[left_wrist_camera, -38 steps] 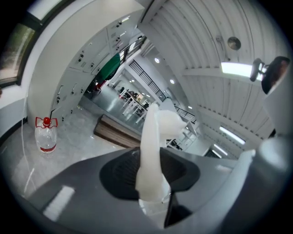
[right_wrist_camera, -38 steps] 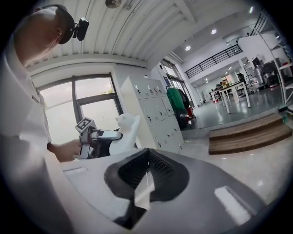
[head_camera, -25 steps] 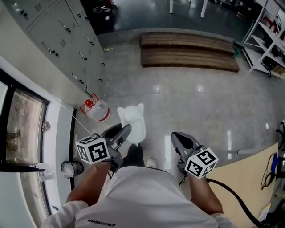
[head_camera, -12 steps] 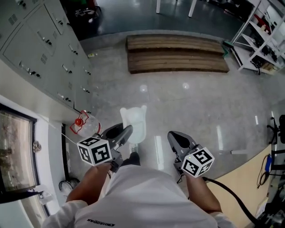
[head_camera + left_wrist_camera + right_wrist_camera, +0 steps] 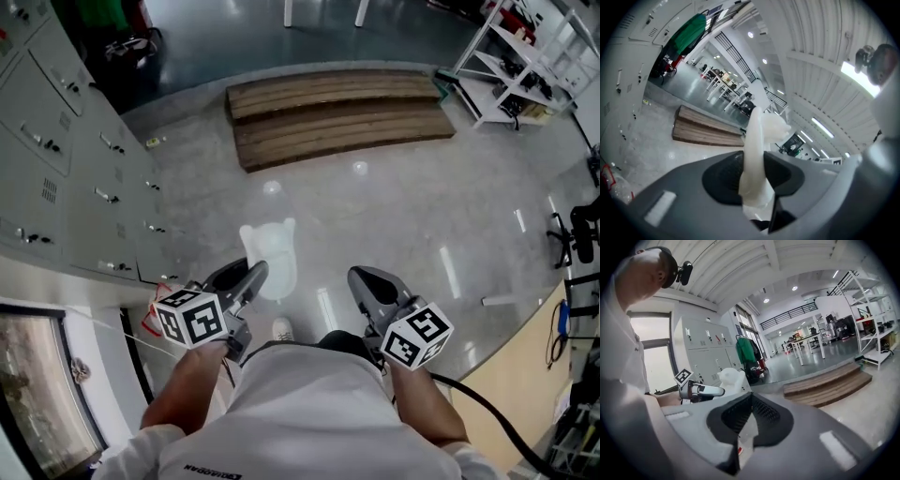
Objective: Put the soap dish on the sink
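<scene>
Head view: left gripper clamped on white soap dish, held above the floor | left gripper view alone shows dish edge-on between both pads | right gripper view: right gripper jaws together, nothing between.

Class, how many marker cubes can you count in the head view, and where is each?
2. One marker cube sits on the left gripper, which grips the soap dish; the other sits on the right gripper.

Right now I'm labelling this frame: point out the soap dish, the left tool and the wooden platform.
soap dish (image 5: pixel 272 258): head view, its white middle.
left tool (image 5: pixel 253 275): head view, between its tips.
wooden platform (image 5: pixel 337 117): head view, centre planks.
</scene>
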Available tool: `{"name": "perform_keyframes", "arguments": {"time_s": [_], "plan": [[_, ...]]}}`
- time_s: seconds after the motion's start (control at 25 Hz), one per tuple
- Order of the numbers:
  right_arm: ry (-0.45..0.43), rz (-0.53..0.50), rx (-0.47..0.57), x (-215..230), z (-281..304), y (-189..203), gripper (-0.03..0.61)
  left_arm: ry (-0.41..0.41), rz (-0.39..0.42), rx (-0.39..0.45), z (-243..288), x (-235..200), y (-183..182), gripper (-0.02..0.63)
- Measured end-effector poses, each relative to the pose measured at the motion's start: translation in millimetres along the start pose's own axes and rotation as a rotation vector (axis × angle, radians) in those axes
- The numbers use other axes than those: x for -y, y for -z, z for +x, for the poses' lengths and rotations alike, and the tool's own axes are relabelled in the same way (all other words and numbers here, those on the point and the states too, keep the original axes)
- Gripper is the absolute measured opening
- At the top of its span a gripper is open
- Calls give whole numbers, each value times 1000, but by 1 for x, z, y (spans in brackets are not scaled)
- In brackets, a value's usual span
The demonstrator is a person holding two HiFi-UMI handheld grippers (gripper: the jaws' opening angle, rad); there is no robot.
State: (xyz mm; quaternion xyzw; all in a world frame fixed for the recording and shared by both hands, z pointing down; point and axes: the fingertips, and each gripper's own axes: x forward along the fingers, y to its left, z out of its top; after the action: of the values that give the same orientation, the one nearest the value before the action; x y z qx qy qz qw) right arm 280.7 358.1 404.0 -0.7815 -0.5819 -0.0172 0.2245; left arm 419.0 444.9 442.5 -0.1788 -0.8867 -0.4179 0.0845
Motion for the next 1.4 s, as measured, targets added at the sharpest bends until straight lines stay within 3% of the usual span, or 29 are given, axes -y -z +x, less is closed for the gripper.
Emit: {"name": "perform_keyframes", "arguments": {"time_s": [0.2,0.52,0.92,1.2,1.4], "plan": [[90,24,-15,28,-3,-1,2,69,31,-40,33,5,-22,138],[190,88,22,80,-9,-4,2,128,23,-167,100,10,-18,138],[348,134,149,176,-45,-33,2,282,144,-329,223,70,-37,138],[573,196,211,242,-122,-20,2,443,193,-432,317,129,-24,138],[755,230,280,257,-176,-18,2,547,218,-532,355,162,-6,138]]}}
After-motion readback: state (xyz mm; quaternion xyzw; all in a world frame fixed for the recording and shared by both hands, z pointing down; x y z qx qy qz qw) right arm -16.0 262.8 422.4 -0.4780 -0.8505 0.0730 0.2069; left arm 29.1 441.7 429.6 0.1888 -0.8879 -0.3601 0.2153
